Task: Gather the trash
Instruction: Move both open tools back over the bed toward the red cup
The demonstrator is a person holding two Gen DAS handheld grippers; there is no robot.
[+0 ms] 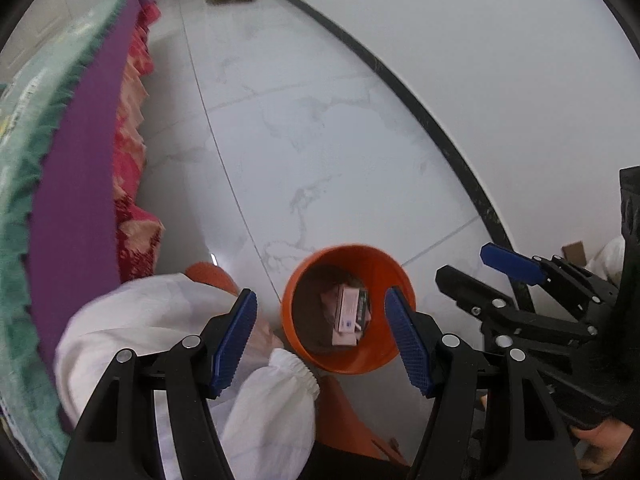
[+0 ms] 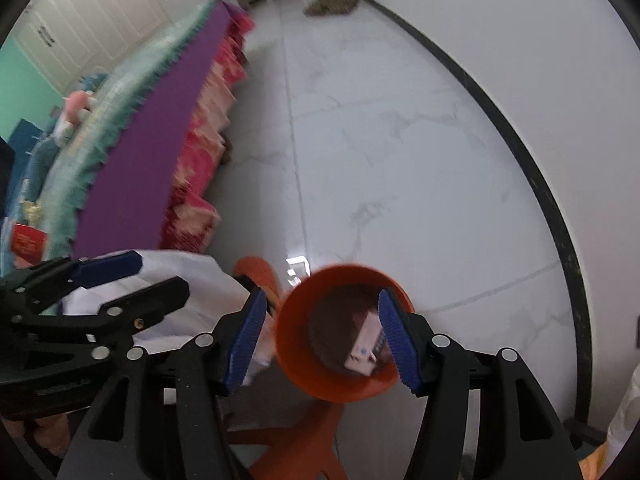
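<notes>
An orange bin (image 1: 320,356) stands on the white floor, also in the right wrist view (image 2: 296,364). Inside lie a pale pink box (image 1: 347,314) and other scraps; the box shows in the right wrist view too (image 2: 366,350). My left gripper (image 1: 322,340) is open and empty, its blue pads above the bin's rim. My right gripper (image 2: 322,336) is open and empty over the same bin. The right gripper appears in the left wrist view (image 1: 476,268), and the left gripper in the right wrist view (image 2: 156,276).
A bed with a purple sheet (image 1: 76,184) and red patterned skirt (image 2: 200,160) runs along the left. An orange stool (image 2: 296,440) stands below the bin. A white sleeve (image 1: 168,340) lies at lower left. A black skirting line (image 1: 440,128) borders the wall. A red booklet (image 2: 28,242) lies on the bed.
</notes>
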